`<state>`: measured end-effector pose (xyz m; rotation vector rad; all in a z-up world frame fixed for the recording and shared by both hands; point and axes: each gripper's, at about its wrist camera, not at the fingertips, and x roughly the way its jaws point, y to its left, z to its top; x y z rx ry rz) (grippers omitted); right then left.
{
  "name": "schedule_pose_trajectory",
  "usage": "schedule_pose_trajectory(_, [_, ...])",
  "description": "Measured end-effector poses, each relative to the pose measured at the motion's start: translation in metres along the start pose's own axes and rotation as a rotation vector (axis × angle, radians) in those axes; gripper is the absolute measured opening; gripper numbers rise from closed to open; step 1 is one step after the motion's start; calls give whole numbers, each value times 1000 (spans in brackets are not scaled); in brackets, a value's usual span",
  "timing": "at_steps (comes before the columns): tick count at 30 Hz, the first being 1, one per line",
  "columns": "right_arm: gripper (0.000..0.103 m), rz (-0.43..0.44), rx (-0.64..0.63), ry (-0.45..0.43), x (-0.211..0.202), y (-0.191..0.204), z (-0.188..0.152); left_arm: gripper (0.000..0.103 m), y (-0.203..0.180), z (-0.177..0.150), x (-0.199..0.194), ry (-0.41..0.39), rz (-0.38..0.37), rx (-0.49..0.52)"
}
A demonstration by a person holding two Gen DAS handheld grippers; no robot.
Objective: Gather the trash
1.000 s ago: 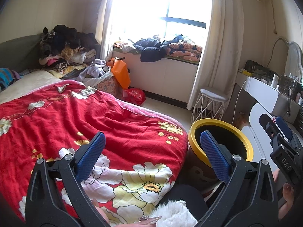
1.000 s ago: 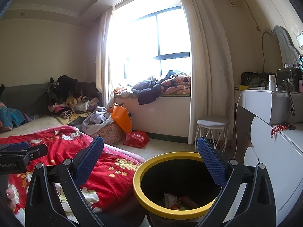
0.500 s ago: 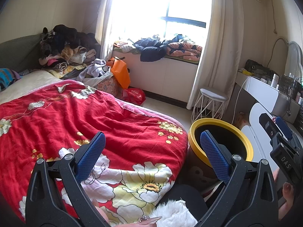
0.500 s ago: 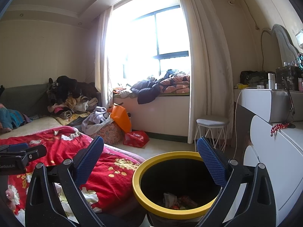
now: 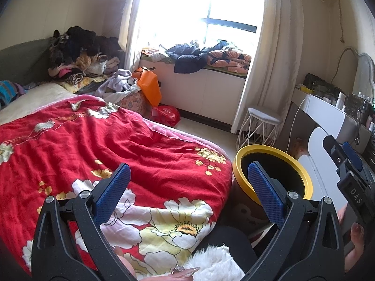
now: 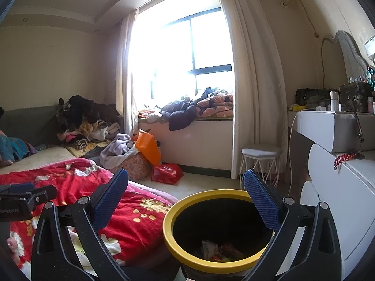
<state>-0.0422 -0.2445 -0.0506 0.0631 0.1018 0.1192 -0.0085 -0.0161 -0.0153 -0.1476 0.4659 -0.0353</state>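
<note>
**Both claws wide and empty beside the yellow-rimmed bin**

Left wrist view: nothing has shifted since the earlier frames. The left claw hangs with its blue pads spread wide, gripping nothing, over the foot end of the bed, where a red floral quilt lies. Just off the bed's foot corner stands the trash bin, black inside with a yellow rim; the right-hand pad overlaps its near rim in this picture. The right claw's body shows at the right edge, held by a hand. A white fluffy sleeve fills the bottom edge. Past the bin, a white wire stool stands by the curtain.

Right wrist view: it matches the earlier frames except that the bin sits slightly lower. The right claw is also spread wide and empty, directly above the bin's mouth. Crumpled trash lies at the bin's bottom. An orange bag and a red bag sit on the floor below the window seat.
</note>
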Motion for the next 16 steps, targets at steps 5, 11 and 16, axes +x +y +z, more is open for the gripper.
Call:
schedule_pose_trajectory(5, [97,140,46,87,18,27,15,92,32,1,-3,43,32,-84])
schedule_pose_trajectory(11, [97,511,-92,270,53,168,24,92,151,-8,-31,86,322,-284])
schedule_pose_trajectory(16, [97,774,-325,651,86,336,-31,92,288,-62,-84,181,792,-449])
